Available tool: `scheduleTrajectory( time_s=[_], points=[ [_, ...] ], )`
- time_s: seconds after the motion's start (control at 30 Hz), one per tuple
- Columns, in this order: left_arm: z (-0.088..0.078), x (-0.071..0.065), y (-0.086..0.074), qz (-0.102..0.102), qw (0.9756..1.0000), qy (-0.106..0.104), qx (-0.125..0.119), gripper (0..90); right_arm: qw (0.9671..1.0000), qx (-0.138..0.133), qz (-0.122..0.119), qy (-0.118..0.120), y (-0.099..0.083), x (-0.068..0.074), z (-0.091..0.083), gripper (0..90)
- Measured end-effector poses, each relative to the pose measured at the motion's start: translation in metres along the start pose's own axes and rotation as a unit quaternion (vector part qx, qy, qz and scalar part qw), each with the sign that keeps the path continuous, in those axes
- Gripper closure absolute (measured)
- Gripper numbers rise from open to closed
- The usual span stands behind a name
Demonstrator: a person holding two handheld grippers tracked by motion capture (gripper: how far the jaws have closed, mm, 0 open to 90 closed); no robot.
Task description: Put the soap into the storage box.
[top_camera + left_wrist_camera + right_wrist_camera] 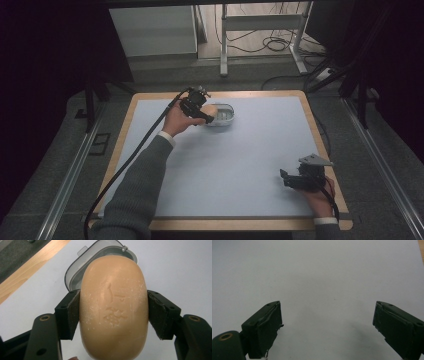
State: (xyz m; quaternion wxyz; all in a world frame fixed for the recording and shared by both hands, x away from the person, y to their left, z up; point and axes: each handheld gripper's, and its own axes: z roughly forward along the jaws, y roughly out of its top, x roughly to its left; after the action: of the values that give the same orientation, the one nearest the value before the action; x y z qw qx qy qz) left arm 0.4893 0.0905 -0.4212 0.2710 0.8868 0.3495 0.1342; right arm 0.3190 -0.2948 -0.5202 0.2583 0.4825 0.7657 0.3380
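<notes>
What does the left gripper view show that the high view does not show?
Left gripper view alone: the stamped marks and white flecks on the soap bar, and both pads pressing its sides. High view alone: the right gripper, open, near the table's right edge, and the floor beyond. Both: the left gripper, the soap and the grey soap dish.

The table is evenly lit from overhead, while the surroundings toward 9 and 3 o'clock are lost in darkness. Soft shadows are cast beneath the right gripper. The soap is rendered sharply; no glare is seen.
</notes>
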Motion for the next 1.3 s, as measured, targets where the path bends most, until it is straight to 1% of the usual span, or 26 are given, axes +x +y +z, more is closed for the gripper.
scheduleTrajectory(
  time_s=[0.07,0.2,0.37,0.47,0.5,0.53,0.67,0.73,0.8,0.87,0.93,1.0,1.07,1.13,1.2,1.3],
  points=[
    [0.002,-0.001,0.003,0.0,1.0,-0.003,-0.002,32.7,1.0,-0.001,0.001,0.001,0.0,0.0,0.0,8.5],
    [0.007,-0.002,0.009,0.003,1.0,-0.007,0.001,32.7,1.0,-0.002,0.001,0.002,0.0,-0.001,-0.001,8.5],
    [0.012,-0.004,0.014,0.008,0.9999,-0.012,-0.003,32.7,1.0,-0.002,0.001,0.002,0.0,-0.001,-0.001,8.5],
    [0.016,-0.004,0.017,0.018,0.9998,-0.006,0.005,32.7,1.0,-0.003,0.002,0.001,0.0,-0.002,-0.001,8.5],
    [0.017,-0.004,0.017,0.018,0.9998,-0.008,0.004,32.7,1.0,-0.002,0.003,-0.001,0.0,-0.002,-0.001,8.5],
    [0.018,-0.003,0.019,0.02,0.9997,-0.011,0.004,32.7,1.0,-0.001,0.003,-0.002,0.0,-0.002,-0.001,8.5],
    [0.024,-0.001,0.022,0.018,0.9998,-0.012,0.006,32.7,1.0,-0.002,0.003,-0.002,0.0,-0.002,-0.001,8.5],
    [0.031,0.002,0.024,0.016,0.9997,-0.016,0.005,32.7,1.0,-0.002,0.002,-0.002,-0.001,-0.002,-0.001,8.5],
    [0.035,0.004,0.026,0.019,0.9997,-0.012,0.012,32.7,1.0,0.0,0.003,-0.002,-0.001,-0.002,-0.001,8.5],
    [0.04,0.005,0.027,0.023,0.9995,-0.016,0.013,32.7,1.0,0.002,0.004,-0.003,-0.001,-0.003,0.0,8.5],
    [0.042,0.006,0.028,0.022,0.9995,-0.017,0.012,32.7,1.0,0.004,0.004,-0.003,-0.002,-0.003,0.0,8.5],
    [0.046,0.007,0.029,0.031,0.9993,-0.018,0.013,32.7,1.0,0.002,0.005,-0.005,-0.001,-0.004,0.0,8.5],
    [0.049,0.009,0.03,0.028,0.9994,-0.021,0.007,32.7,1.0,0.002,0.004,-0.006,-0.001,-0.004,-0.001,8.5],
    [0.052,0.012,0.03,0.026,0.9992,-0.027,0.011,32.7,1.0,-0.001,0.004,-0.004,-0.001,-0.003,-0.002,8.5],
    [0.058,0.014,0.031,0.029,0.9991,-0.023,0.02,32.7,1.0,-0.001,0.002,-0.003,0.0,-0.001,-0.002,8.5],
    [0.062,0.016,0.032,0.025,0.999,-0.028,0.022,32.7,1.0,-0.001,-0.001,-0.005,0.001,-0.001,-0.002,8.5]
  ],
)
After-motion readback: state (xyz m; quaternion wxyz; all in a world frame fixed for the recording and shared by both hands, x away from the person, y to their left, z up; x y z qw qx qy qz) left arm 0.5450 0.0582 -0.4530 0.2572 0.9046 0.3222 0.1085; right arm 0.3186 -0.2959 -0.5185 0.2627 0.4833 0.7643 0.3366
